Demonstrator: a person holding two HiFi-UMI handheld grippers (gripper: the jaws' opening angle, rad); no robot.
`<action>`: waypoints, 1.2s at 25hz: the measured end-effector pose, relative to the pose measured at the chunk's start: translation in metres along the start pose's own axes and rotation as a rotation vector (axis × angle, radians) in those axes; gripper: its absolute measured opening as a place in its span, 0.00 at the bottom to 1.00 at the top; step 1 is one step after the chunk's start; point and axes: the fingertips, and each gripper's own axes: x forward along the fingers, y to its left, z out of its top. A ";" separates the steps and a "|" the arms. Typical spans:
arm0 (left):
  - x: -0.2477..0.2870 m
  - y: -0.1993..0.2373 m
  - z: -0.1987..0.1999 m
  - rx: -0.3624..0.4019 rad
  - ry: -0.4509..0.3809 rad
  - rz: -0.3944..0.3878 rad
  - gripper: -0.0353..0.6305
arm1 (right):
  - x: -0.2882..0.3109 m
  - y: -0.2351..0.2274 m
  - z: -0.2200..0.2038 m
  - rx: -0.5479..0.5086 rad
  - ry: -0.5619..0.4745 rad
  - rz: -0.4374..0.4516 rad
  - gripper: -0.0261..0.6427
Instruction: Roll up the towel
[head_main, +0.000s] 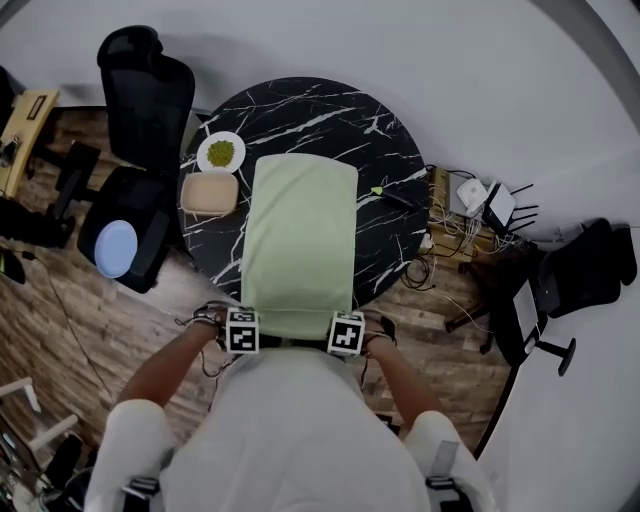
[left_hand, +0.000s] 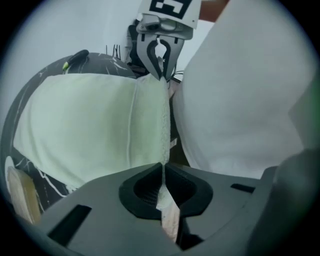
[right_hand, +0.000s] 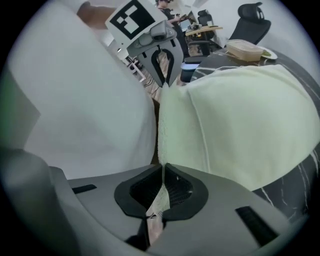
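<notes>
A pale green towel (head_main: 298, 238) lies lengthwise across the round black marble table (head_main: 385, 170), its near end hanging past the table's front edge. My left gripper (head_main: 243, 331) is shut on the towel's near left corner, and my right gripper (head_main: 346, 333) is shut on the near right corner. In the left gripper view the towel (left_hand: 95, 122) runs taut from my jaws to the right gripper (left_hand: 161, 76) opposite. The right gripper view shows the towel (right_hand: 240, 120) edge pinched between the pads, with the left gripper (right_hand: 163, 82) facing it.
A white plate of green food (head_main: 221, 152) and a tan box (head_main: 209, 192) sit at the table's left edge. A dark pen-like tool (head_main: 396, 196) lies at the right. A black office chair (head_main: 140, 170) stands left; cables and devices (head_main: 478, 210) clutter the floor right.
</notes>
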 end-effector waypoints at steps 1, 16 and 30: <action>-0.010 0.010 0.002 -0.009 -0.011 0.023 0.07 | -0.010 -0.009 0.000 0.024 -0.018 -0.018 0.05; -0.089 0.163 0.017 -0.086 -0.063 0.629 0.18 | -0.090 -0.163 0.029 0.054 -0.207 -0.650 0.19; -0.036 0.120 0.024 -0.031 -0.030 0.503 0.41 | -0.033 -0.106 0.044 -0.093 -0.161 -0.514 0.25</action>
